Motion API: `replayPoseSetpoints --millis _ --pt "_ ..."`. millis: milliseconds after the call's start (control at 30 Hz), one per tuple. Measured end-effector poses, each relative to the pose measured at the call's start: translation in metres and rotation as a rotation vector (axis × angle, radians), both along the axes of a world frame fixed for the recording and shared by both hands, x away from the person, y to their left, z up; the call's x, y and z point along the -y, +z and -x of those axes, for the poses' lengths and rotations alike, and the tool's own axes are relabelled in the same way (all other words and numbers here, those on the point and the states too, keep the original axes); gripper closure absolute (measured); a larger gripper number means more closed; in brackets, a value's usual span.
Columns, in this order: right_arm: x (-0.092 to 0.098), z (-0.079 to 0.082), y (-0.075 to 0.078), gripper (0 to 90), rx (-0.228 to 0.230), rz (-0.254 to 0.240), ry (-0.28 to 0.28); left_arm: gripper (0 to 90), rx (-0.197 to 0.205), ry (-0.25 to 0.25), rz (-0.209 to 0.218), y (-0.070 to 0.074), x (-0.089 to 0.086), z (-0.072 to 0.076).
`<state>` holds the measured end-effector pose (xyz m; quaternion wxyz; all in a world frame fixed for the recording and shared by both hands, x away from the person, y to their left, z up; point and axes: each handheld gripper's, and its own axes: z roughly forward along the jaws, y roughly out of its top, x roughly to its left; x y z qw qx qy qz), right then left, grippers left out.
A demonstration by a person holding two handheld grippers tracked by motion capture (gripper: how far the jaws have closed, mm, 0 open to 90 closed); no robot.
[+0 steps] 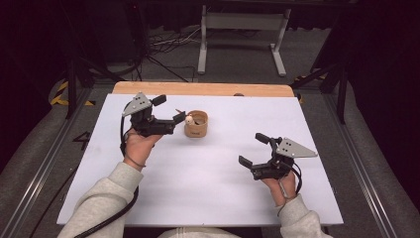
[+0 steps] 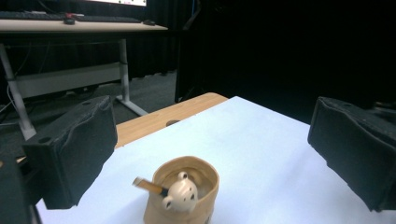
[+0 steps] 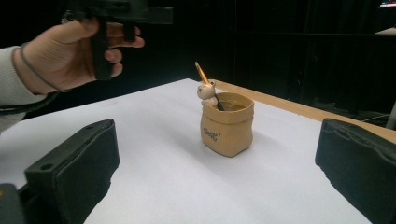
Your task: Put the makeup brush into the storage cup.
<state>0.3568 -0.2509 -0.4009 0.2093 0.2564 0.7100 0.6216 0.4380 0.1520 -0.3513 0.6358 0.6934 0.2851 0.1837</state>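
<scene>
A small tan pouch-shaped holder stands upright on the white sheet, toward the back and left of centre. A pen topped with a little white bear leans out of it, seen close in the left gripper view as the bear resting on the holder's rim. My left gripper hovers just left of the holder, jaws wide open and empty. My right gripper rests low at the right, open and empty, facing the holder from a distance.
A white sheet covers the wooden table, whose bare edge shows at the back. A metal desk frame and cables stand on the floor beyond. Dark rails run along both sides.
</scene>
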Motion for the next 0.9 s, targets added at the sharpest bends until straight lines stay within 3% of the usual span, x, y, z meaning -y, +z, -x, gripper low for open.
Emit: replayPoseSetpoints --millis 267,900 --pt "0.008 -0.005 0.002 0.0 0.012 0.025 -0.019 1.5 0.000 -0.007 -0.011 0.001 -0.025 0.026" --pt "0.026 -0.009 -0.003 0.0 0.018 0.075 -0.033 1.4 -0.039 0.008 -0.008 -0.025 -0.066 0.065"
